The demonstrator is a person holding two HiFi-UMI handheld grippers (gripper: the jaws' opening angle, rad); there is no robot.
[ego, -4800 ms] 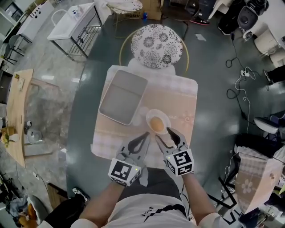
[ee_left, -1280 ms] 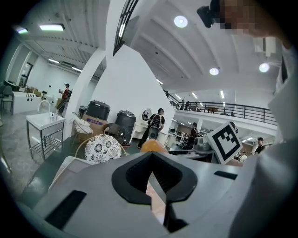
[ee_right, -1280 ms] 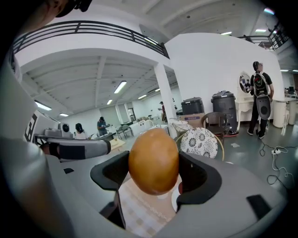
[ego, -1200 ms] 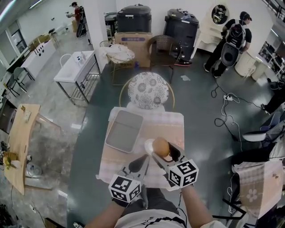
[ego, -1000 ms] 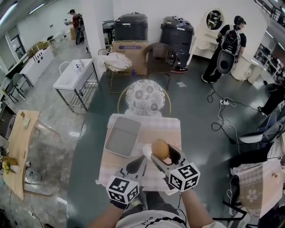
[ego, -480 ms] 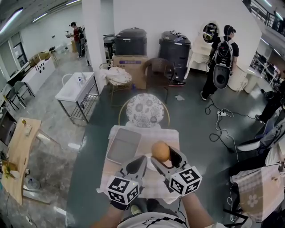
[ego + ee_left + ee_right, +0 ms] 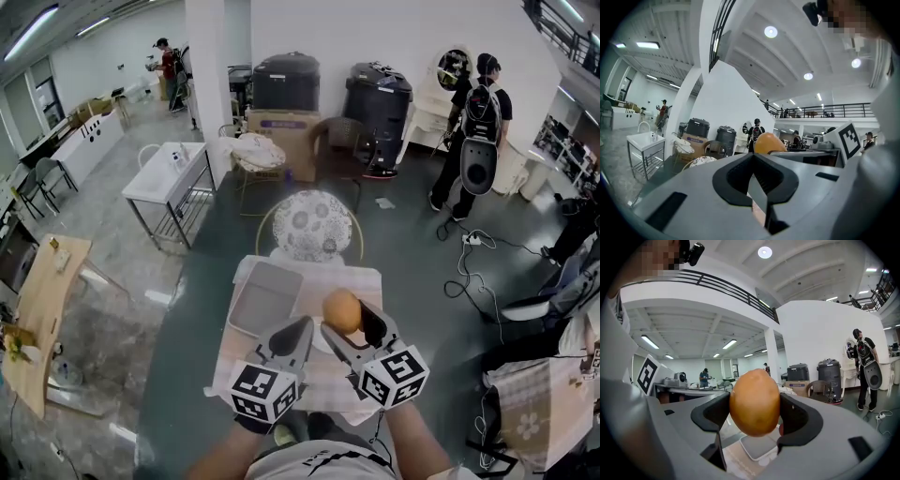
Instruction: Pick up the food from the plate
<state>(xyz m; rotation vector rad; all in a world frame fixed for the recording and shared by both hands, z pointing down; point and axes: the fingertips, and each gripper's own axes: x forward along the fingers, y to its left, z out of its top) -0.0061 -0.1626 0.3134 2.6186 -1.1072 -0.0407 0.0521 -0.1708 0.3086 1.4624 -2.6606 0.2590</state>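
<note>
Workshop hall, cloth-covered table (image 7: pixel 361 279) below | round brown food (image 7: pixel 342 309) is clamped in right gripper (image 7: pixel 346 321) (raised above the table) | left gripper (image 7: pixel 298 328) is held closed, empty

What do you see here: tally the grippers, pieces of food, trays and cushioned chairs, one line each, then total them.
grippers: 2, the left gripper with jaws shut on nothing, the right gripper with jaws shut on the food
food: 1
tray: 1
cushioned chair: 1
total: 5
</note>
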